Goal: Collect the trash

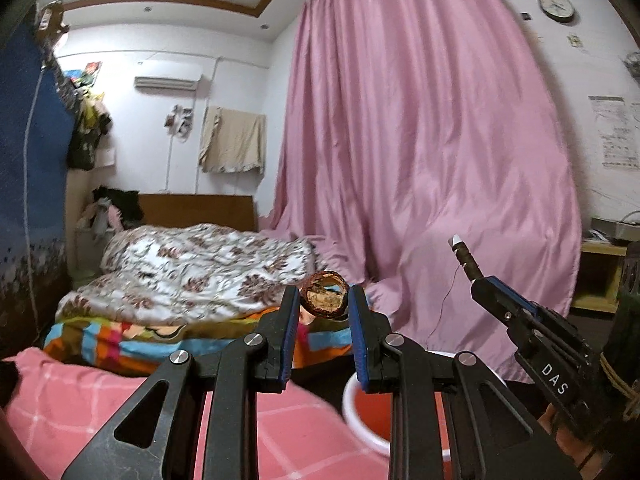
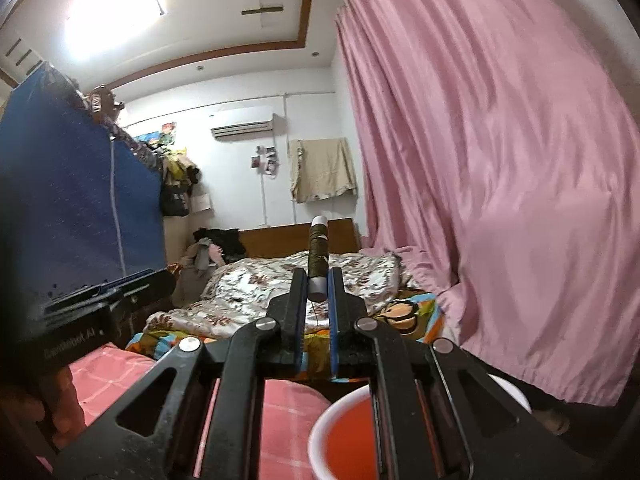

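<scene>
You've got both tongs up over the red bin (image 2: 344, 436) ready to drop: left gripper (image 1: 324, 300) pinches a brown shell (image 1: 323, 298), prob. a nut husk, right gripper (image 2: 318, 286) clamps a thread spool (image 2: 318, 256) upright.

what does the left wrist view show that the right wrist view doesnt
Only the left wrist view shows the left tongs shut on a brown nutshell, plus a wall clock. Only the right wrist view shows the bright ceiling light and the thread spool head-on in the right tongs. Both share the red bin below, the floral quilt, the pink curtain and the air conditioner.
</scene>
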The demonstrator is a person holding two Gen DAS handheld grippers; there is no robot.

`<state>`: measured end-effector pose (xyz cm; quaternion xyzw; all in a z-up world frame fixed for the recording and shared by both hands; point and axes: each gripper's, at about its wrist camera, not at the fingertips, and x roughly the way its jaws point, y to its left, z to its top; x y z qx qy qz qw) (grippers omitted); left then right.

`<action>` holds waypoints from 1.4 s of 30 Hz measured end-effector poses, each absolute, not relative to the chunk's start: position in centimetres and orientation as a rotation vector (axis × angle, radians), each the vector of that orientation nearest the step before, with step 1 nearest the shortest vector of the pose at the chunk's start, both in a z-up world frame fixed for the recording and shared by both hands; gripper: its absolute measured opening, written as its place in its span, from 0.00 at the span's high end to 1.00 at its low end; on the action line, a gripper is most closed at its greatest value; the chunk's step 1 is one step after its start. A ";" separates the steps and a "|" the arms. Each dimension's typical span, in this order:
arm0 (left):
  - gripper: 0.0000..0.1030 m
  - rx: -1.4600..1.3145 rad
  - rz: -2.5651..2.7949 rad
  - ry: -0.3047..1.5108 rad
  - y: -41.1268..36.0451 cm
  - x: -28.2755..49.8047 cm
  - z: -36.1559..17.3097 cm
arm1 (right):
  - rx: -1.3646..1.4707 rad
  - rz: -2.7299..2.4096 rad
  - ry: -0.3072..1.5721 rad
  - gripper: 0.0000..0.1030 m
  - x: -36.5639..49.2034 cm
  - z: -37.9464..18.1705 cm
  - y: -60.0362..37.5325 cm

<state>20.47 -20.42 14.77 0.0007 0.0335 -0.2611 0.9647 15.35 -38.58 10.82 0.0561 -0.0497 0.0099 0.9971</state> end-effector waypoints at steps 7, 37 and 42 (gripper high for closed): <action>0.80 0.064 -0.574 0.014 -24.0 20.0 13.9 | 0.152 -0.037 -0.085 0.83 15.1 10.6 -41.3; 0.79 0.009 -0.715 0.578 -32.6 27.3 8.0 | 0.287 -0.126 0.290 0.82 19.1 5.4 -46.5; 0.75 0.005 -0.714 0.610 -32.9 27.8 7.2 | 0.300 -0.129 0.295 0.81 19.2 5.3 -46.8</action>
